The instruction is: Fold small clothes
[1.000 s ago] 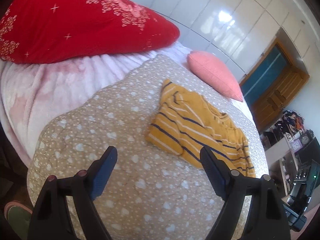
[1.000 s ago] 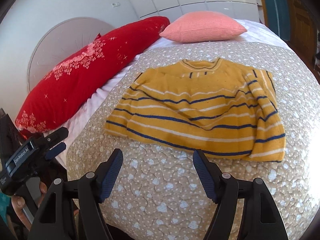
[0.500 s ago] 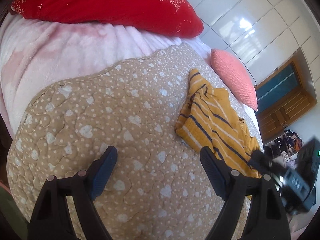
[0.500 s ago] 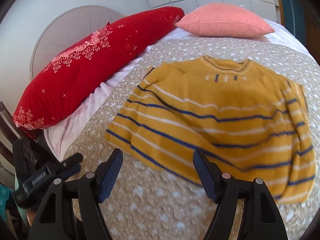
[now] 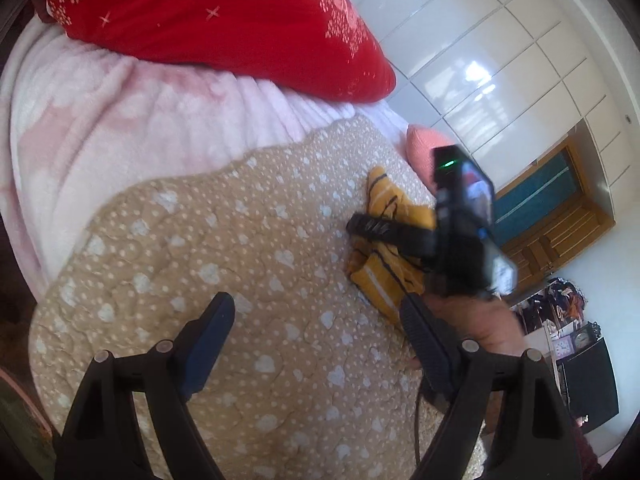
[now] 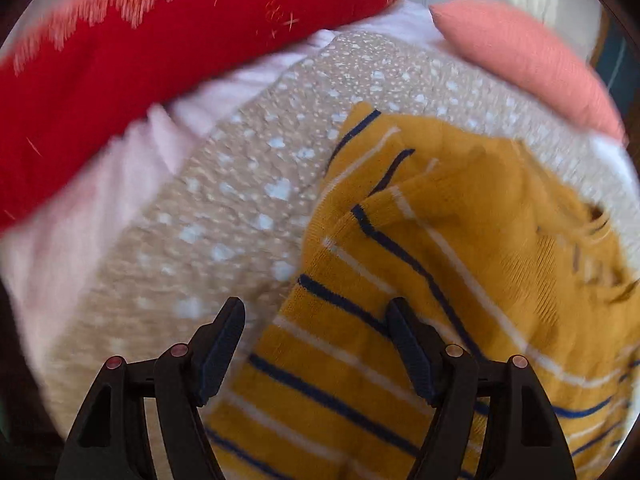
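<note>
A small yellow sweater (image 6: 440, 264) with navy and white stripes lies on the beige dotted quilt (image 6: 224, 216). My right gripper (image 6: 316, 332) is open, low over the sweater's left hem corner, its fingers astride the edge. In the left wrist view the sweater (image 5: 384, 276) is partly hidden by the right gripper's body (image 5: 460, 236), whose fingers (image 5: 380, 228) reach over it. My left gripper (image 5: 320, 328) is open and empty above the bare quilt (image 5: 240, 260), left of the sweater.
A long red pillow (image 5: 208, 20) lies along the back on a pink blanket (image 5: 120, 120). A salmon cushion (image 6: 520, 60) sits beyond the sweater. White wardrobe doors (image 5: 500, 60) and a wooden door (image 5: 560, 208) stand behind the bed.
My right gripper has moved forward and down onto the sweater's left corner and now shows in the left wrist view. My left gripper has shifted left, away from the sweater.
</note>
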`<move>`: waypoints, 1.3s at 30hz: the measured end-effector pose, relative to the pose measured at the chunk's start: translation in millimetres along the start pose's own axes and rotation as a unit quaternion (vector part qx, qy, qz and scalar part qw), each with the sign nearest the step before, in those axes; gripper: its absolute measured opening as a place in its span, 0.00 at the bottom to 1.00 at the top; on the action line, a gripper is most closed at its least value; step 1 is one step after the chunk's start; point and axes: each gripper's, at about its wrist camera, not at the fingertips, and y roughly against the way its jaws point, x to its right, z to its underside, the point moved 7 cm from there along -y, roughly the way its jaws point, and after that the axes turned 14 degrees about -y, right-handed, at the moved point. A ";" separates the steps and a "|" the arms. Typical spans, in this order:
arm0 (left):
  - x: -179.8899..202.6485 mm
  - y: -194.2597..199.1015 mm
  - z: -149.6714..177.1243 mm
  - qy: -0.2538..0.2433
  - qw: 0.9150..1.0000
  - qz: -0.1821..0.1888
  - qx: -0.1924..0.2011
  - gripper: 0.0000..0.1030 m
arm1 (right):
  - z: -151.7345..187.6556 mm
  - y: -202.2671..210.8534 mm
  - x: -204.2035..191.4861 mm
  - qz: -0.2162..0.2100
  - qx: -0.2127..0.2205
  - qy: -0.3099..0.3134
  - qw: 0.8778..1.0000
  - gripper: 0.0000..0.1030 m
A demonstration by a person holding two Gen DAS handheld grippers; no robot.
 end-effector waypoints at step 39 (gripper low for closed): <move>177.7 -29.0 66.5 -0.216 0.971 -0.001 -0.099 0.81 | 118.5 127.2 371.5 -0.210 0.108 -0.356 0.904 0.56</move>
